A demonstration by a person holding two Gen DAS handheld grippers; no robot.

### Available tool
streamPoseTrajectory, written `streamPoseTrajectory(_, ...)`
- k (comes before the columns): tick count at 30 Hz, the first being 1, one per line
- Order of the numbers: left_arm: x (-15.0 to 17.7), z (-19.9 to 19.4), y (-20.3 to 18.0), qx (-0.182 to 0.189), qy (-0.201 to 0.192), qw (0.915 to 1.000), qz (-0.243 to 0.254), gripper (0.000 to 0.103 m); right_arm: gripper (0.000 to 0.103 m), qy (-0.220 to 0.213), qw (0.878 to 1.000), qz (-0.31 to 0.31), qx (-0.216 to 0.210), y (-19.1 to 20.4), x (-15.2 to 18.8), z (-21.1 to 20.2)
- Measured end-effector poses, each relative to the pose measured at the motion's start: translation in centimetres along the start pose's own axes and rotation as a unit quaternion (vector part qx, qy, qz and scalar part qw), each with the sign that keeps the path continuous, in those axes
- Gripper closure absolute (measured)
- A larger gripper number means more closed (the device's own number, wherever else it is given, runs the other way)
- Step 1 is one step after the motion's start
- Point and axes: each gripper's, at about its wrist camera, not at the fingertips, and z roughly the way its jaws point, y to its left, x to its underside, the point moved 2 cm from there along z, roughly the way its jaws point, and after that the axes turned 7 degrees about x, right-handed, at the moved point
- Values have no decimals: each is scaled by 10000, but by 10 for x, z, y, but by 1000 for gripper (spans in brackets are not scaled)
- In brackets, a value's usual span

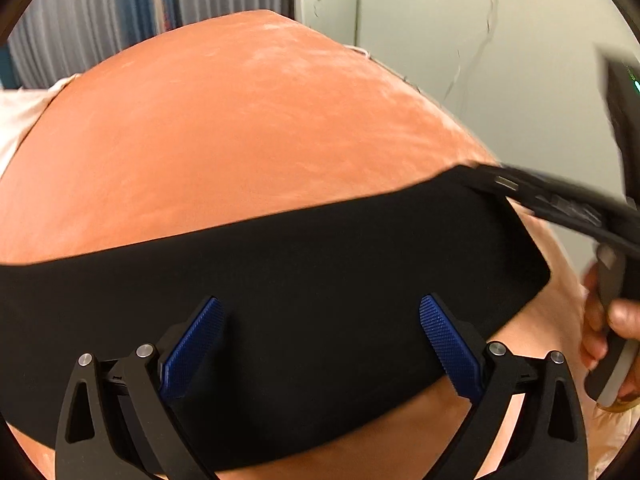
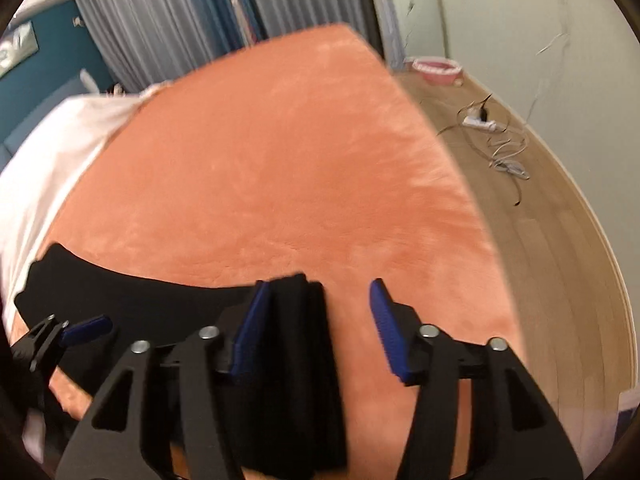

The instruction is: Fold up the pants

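Observation:
The black pants (image 1: 304, 280) lie as a long folded band across the orange blanket (image 1: 240, 120) on the bed. My left gripper (image 1: 320, 340) is open, its blue pads (image 1: 192, 352) spread wide just above the middle of the band. My right gripper (image 2: 316, 320) is open over the band's bunched right end (image 2: 300, 340), which lies between its fingers against the left pad (image 2: 250, 328). The right gripper also shows at the right edge of the left wrist view (image 1: 560, 200). The left gripper's blue tip shows at the left of the right wrist view (image 2: 86, 330).
A white sheet (image 2: 60, 152) lies at the bed's left. The bed's right edge drops to a wooden floor (image 2: 540, 240) with a power strip and loose cables (image 2: 492, 136) and a pink basin (image 2: 436, 70). Curtains (image 2: 180, 20) hang behind.

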Motion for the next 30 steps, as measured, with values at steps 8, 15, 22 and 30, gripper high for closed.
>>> streamPoseTrajectory(8,32,-7,75,-160,300,9969,-712,5,23,497,9974,452,-264,-14,58,0)
streamPoseTrajectory(15,35,1,60,-603,9,9981,-83,5,68,438,9970,623,-125,10,58,10)
streamPoseTrajectory(22,30,-1,72,-200,68,9997,-144,5,84,320,9852,1382,-966,33,37,-14)
streamPoseTrajectory(30,35,-29,103,636,37,9974,-323,13,84,-71,9822,521,-1802,183,-29,-72)
